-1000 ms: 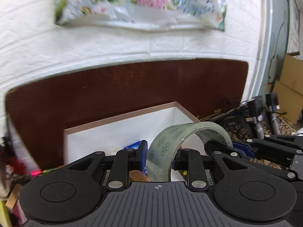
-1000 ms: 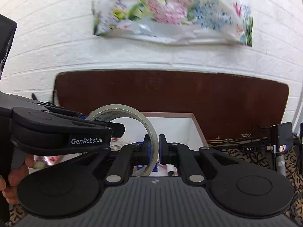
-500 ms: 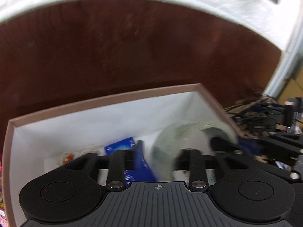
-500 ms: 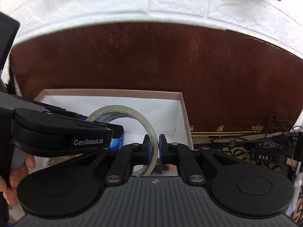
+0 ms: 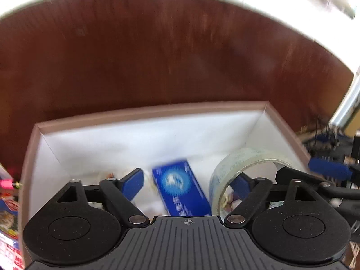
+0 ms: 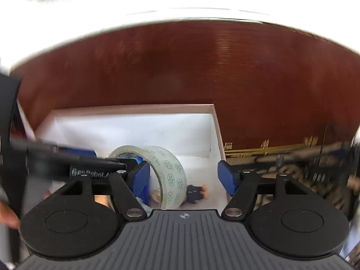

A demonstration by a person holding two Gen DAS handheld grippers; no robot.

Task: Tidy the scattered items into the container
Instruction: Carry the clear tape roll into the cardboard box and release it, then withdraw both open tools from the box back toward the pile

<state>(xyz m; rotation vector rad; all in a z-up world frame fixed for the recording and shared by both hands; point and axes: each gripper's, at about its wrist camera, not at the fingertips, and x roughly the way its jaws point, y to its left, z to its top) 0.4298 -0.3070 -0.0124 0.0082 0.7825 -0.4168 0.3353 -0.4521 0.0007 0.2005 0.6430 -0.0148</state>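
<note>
Nearest in the left wrist view, the left gripper [image 5: 187, 184] has its jaws spread wide and opening, with nothing pressed between the blue pads; a blue packet [image 5: 181, 190] lies on the box floor in the gap between them, and the roll of clear tape [image 5: 243, 173] stands on edge just at the right-hand pad, which shows through the roll's hole; whether that pad touches the roll cannot be told through the blur. In the right wrist view, the right gripper [image 6: 183, 176] is likewise released, jaws opening; the tape roll [image 6: 167, 173] stands just beside its left pad, inside the gap but toward the left, with the right pad well apart from it; the left gripper's black finger [image 6: 90, 168] reaches in from the left toward the roll. A small dark item [image 6: 196, 192] lies on the floor below the gap; it is too blurred to name. Beyond both claws, the white box [image 5: 146, 132], with its pinkish-brown rim, holds all of this; the roll is inside it, near its right wall [image 6: 214, 139]. Behind the box lies the dark red-brown tabletop [image 6: 180, 67]; farthest, a white wall [image 6: 180, 2].
</note>
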